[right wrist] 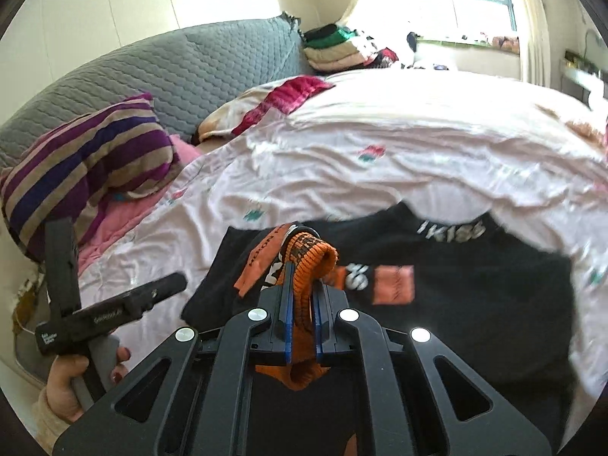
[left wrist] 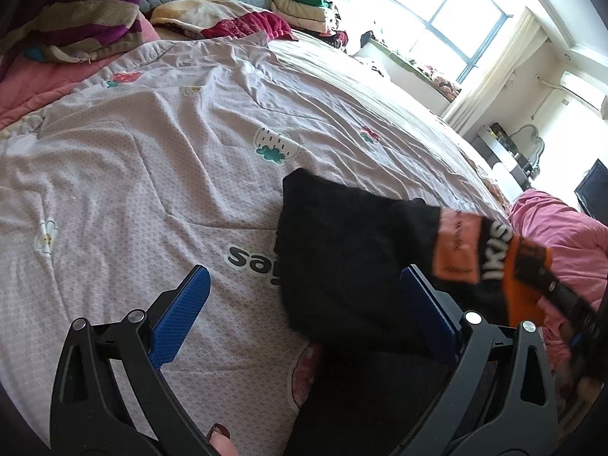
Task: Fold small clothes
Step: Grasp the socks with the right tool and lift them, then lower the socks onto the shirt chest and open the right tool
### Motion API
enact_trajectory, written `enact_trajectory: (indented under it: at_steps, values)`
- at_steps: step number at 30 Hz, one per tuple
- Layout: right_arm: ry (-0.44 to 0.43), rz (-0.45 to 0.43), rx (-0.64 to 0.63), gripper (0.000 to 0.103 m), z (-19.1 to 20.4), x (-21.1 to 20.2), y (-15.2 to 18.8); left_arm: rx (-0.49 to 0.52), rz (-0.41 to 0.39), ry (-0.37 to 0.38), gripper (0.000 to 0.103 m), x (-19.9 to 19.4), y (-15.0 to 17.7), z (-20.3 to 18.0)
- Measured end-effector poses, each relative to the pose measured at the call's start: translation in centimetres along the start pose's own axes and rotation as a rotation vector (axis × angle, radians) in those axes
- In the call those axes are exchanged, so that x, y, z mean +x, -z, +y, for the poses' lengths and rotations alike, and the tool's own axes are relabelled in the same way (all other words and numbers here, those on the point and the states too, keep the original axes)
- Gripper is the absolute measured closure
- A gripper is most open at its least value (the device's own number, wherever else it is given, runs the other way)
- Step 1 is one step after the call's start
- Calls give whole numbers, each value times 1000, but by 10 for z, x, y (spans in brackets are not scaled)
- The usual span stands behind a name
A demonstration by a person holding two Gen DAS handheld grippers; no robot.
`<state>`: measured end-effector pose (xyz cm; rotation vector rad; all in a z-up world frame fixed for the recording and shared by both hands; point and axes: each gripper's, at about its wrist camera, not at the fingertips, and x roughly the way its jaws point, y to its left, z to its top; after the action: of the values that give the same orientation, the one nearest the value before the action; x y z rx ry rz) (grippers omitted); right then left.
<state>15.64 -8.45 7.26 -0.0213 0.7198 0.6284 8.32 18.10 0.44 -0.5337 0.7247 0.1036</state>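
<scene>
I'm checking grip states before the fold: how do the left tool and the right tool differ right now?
The left tool stands open, holding nothing; the right tool is shut on the garment's orange band. Left pads flank the black garment without pressing; right pads pinch it. Both have blue pads.

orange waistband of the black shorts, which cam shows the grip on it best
The right wrist view: the orange waistband sits bunched between the right gripper's shut blue pads, close and centred. The left wrist view shows only a blurred stretch of it at the right edge, past the open left gripper.
</scene>
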Motion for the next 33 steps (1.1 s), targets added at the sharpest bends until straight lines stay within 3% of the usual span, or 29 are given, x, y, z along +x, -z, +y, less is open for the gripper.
enact_trajectory:
  at_steps: [12,20,26,28,32,33]
  values:
    - [137,-65,-55,97,-50,-37,-21,81,35,48,10,4,-14,-35]
    - [202,-71,-30,97,-78,-50,-11,188,66,70,10,21,-37,-73]
    - [252,-53,-2,97,-101,-45,2,290,104,58,10,53,-31,-98]
    - [271,-44,8,97,-109,-42,8,305,121,58,18,62,-27,-102]
    - [281,-33,28,97,-120,-38,17,338,145,64,23,80,-20,-111]
    - [287,-29,28,97,-123,-36,20,345,148,67,30,82,-20,-113]
